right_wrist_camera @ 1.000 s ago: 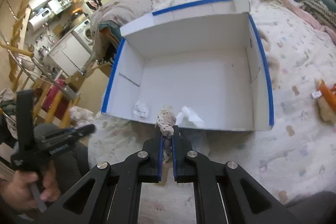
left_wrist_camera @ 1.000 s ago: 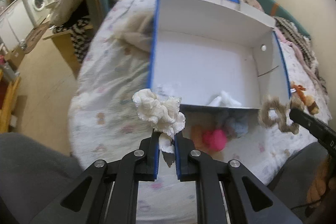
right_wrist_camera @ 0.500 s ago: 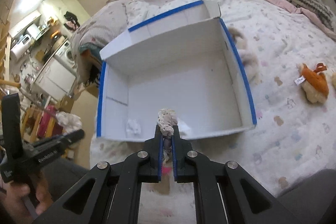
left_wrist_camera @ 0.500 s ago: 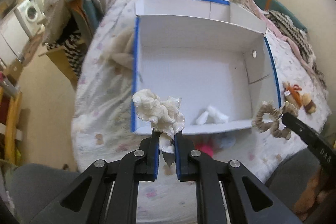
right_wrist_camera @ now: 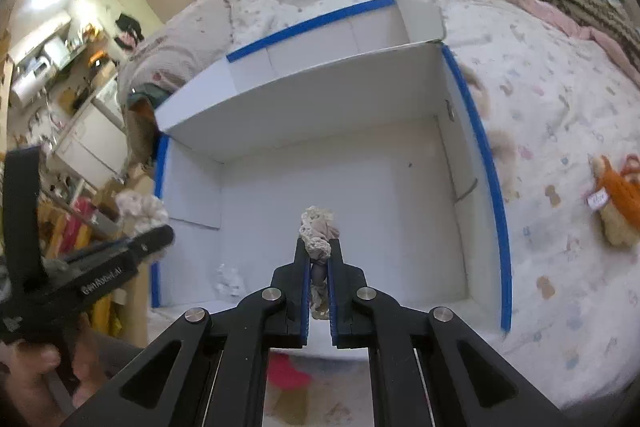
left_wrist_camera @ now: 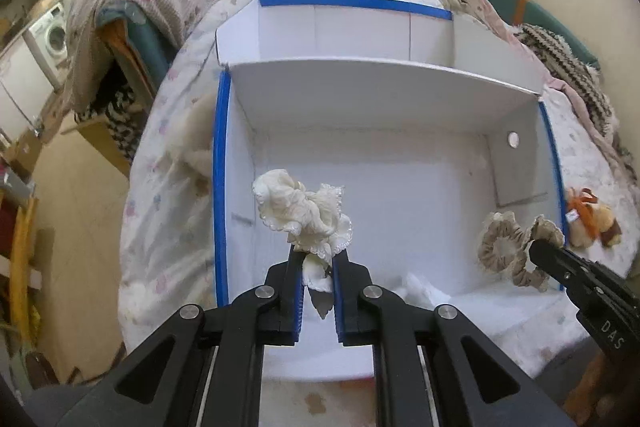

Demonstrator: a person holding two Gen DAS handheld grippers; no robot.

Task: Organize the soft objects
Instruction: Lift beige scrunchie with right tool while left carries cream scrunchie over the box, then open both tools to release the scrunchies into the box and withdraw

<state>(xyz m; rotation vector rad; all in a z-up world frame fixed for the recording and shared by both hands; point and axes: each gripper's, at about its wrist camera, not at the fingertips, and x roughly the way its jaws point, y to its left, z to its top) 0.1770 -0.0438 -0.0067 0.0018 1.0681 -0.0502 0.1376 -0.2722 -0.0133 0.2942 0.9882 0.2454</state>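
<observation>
You are bringing both scrunchies in over the box, whose floor is now filling each view.

Left gripper [left_wrist_camera: 316,259] is pinching the cream scrunchie [left_wrist_camera: 302,213]; right gripper [right_wrist_camera: 319,259] is pinching the beige scrunchie [right_wrist_camera: 317,229] at 3 o'clock above the white box [left_wrist_camera: 400,195]. Both are feeling light and floppy, so you are nipping bunched fabric.

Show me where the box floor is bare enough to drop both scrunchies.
The white box floor is bare across its middle and far part, up to the back wall and the right wall. Its near edge is taken: a white item lies there. The left tool grips the cream scrunchie, the right tool the beige scrunchie, both over the box.
</observation>
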